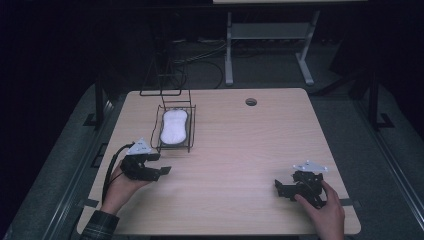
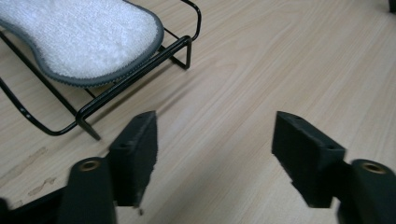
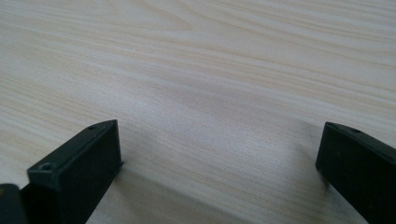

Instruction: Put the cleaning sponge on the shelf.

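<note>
pad [image 2: 79, 39]: cut at top-left | rack [image 2: 135, 79]: partly out of frame

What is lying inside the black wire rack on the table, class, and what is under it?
A white pad with a grey edge lies in the black wire rack. Beneath it, rack wires and the wooden table show around its edge; whatever lies directly under the pad is covered.

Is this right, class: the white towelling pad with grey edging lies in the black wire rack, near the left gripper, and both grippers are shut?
Not quite. The white towelling pad with grey edging does lie in the black wire rack near the left gripper, but both grippers are open. Each gripper view shows its jaws spread apart; the right gripper holds nothing.
</note>
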Demonstrator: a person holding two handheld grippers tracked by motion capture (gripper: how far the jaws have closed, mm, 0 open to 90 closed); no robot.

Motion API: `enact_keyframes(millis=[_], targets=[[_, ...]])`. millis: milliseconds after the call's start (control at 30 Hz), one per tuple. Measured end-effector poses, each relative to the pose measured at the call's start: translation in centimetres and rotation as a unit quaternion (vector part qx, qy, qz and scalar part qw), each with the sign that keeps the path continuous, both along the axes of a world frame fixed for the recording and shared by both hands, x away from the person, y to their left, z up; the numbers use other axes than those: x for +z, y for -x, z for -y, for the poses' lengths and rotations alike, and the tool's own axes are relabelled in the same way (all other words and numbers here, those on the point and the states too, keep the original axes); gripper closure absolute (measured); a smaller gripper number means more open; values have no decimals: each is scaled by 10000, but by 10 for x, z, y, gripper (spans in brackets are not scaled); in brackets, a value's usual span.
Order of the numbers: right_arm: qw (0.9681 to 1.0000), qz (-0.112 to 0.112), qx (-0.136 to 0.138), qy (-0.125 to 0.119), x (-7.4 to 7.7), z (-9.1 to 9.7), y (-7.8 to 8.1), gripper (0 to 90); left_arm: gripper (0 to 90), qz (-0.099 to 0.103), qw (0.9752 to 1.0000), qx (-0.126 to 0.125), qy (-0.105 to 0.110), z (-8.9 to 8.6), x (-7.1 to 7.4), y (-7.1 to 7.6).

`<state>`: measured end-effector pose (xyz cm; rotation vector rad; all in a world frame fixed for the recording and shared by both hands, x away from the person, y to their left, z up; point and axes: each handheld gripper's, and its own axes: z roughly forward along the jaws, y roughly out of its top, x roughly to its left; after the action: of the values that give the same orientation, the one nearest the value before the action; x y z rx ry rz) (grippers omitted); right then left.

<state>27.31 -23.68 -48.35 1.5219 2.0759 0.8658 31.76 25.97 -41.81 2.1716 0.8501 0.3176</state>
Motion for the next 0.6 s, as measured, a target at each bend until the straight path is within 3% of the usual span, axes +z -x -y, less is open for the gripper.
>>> enact_keyframes(millis=[300, 600], targets=[[10000, 0, 1, 1, 0, 0, 0, 0, 150, -153, 9997, -29, -196, 4, -16, 15], [10000, 0, 1, -1, 0, 0, 0, 0, 130, -262, 9984, -266, -414, 11, -32, 28]])
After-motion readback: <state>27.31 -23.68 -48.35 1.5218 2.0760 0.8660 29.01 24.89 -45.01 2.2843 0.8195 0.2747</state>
